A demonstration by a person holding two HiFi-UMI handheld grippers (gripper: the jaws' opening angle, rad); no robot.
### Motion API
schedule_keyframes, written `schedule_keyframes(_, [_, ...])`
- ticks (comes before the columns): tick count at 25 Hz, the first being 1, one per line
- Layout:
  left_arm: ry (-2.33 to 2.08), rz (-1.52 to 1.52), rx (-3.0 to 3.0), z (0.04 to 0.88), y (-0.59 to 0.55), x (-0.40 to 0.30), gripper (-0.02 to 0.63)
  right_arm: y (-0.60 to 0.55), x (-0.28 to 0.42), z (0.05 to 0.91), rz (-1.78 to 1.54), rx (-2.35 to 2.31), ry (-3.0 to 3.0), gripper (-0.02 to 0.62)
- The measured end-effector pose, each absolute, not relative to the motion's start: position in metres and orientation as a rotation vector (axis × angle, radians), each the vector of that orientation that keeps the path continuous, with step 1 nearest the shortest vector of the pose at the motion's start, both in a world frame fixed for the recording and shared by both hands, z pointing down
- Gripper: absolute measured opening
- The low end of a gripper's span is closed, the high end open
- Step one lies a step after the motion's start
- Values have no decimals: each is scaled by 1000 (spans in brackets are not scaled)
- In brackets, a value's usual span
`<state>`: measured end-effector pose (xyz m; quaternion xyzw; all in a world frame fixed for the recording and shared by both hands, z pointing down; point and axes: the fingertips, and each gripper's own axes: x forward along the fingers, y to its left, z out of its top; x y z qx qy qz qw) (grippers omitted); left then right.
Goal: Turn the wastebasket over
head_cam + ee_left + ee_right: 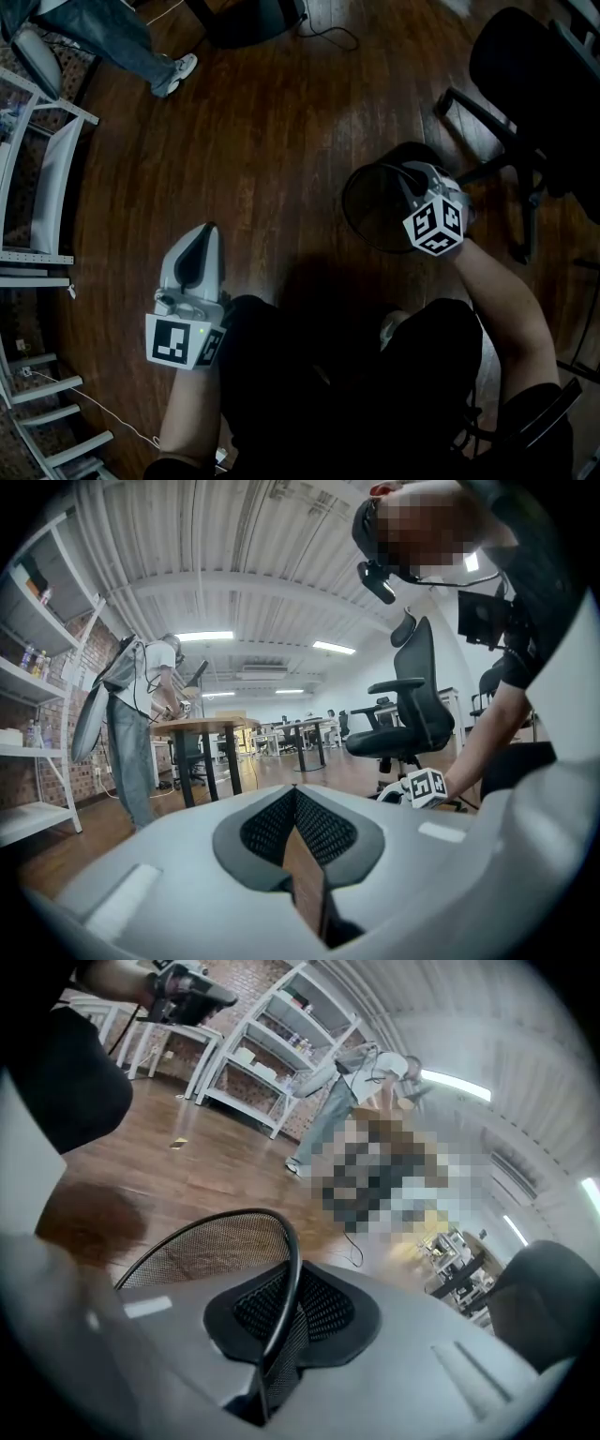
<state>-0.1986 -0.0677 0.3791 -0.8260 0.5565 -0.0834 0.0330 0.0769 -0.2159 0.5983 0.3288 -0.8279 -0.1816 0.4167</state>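
Observation:
The black wire-mesh wastebasket (375,211) sits right of centre over the wood floor, its round mouth turned up toward the head camera. My right gripper (409,174) is shut on the basket's rim at its right side. In the right gripper view the rim wire and mesh wall (211,1246) run straight between the dark pads (323,1309) of my right gripper (284,1305). My left gripper (210,231) hangs apart at lower left, pointing away from me. In the left gripper view my left gripper (295,794) has its jaws together at the tips and holds nothing.
A black office chair (530,89) stands close to the right of the basket. White shelving (42,192) lines the left edge. A standing person's leg and shoe (155,61) are at the upper left, a dark base with a cable (328,37) at the top.

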Motion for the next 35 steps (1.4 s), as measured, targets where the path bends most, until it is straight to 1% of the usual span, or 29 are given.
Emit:
schedule_keyframes(3, [1718,-237,-2590,380,-70,-200,0,-195,53,603,-500,756,-2103,29])
schedule_keyframes(7, [1686,-167,-2607,370,-73,-213,0,-162,6,609,-559,584,-2211,63])
schedule_keyframes(12, [1638,-183,-2654,377,-79,-188,0,-111,11,632,-556,388,-2286,101])
schedule_keyframes(17, [1596,-194,-2654,373,-84,-180,0,-86,9,678,-587,202,-2161,138])
schedule_keyframes(20, [1584,-199,-2658,373,-83,-178,0,-79,19,704,-627,148,-2078,146])
schedule_keyframes(26, [1624,-187,-2657,379,-84,-189,0,-79,24,700,-611,196,-2073,149])
schedule_keyframes(28, [1622,-192,-2659,381,-85,-190,0,-83,23,697,-587,229,-2082,187])
schedule_keyframes(30, [1623,-225,-2652,387,-86,-191,0,-88,24,696,-569,258,-2068,252])
schedule_keyframes(32, [1633,-251,-2649,393,-87,-192,0,-88,28,702,-574,250,-2010,299])
schedule_keyframes(35, [1635,-261,-2651,396,-88,-193,0,-86,34,717,-567,220,-1933,301])
